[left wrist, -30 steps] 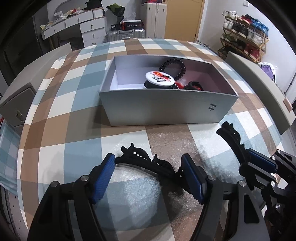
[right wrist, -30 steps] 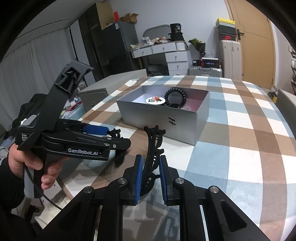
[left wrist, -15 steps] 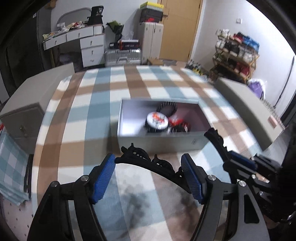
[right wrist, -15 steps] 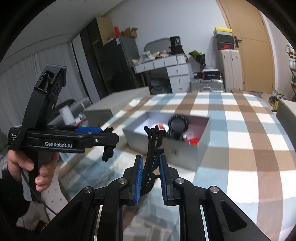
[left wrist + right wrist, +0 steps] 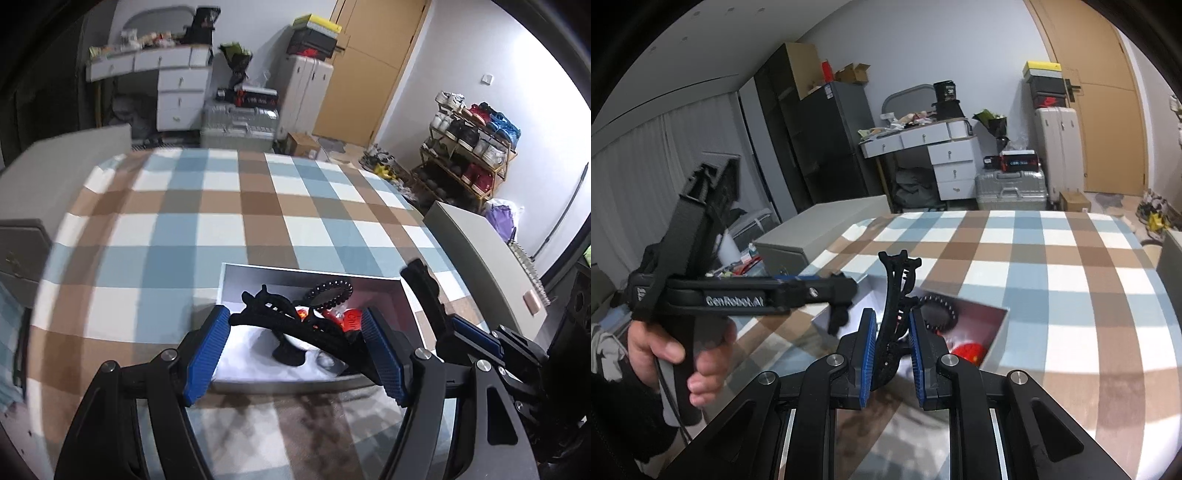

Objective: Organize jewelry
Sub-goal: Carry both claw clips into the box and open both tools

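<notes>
My left gripper (image 5: 293, 354) is shut on a long black hair claw (image 5: 295, 326) that spans the gap between its blue pads, and it hangs over the near part of the silver box (image 5: 314, 271). Inside the box lie a black coil bracelet (image 5: 330, 291) and a red piece (image 5: 349, 319). My right gripper (image 5: 892, 354) is shut on a second black hair claw (image 5: 895, 291), which stands upright above the box's (image 5: 997, 334) near corner. That gripper also shows at the right edge of the left wrist view (image 5: 469, 332). A hand (image 5: 665, 350) holds the left gripper (image 5: 842, 295).
The box sits on a table with a blue, brown and white checked cloth (image 5: 221, 221). Grey cabinets (image 5: 480, 251) (image 5: 820, 229) flank the table. Beyond it are suitcases (image 5: 240, 125), a white desk (image 5: 942, 147) and a shoe rack (image 5: 469, 147).
Both grippers have risen and moved forward with their hair claws, from above the cloth in front of the box to above the box itself. Neither grip has altered.
</notes>
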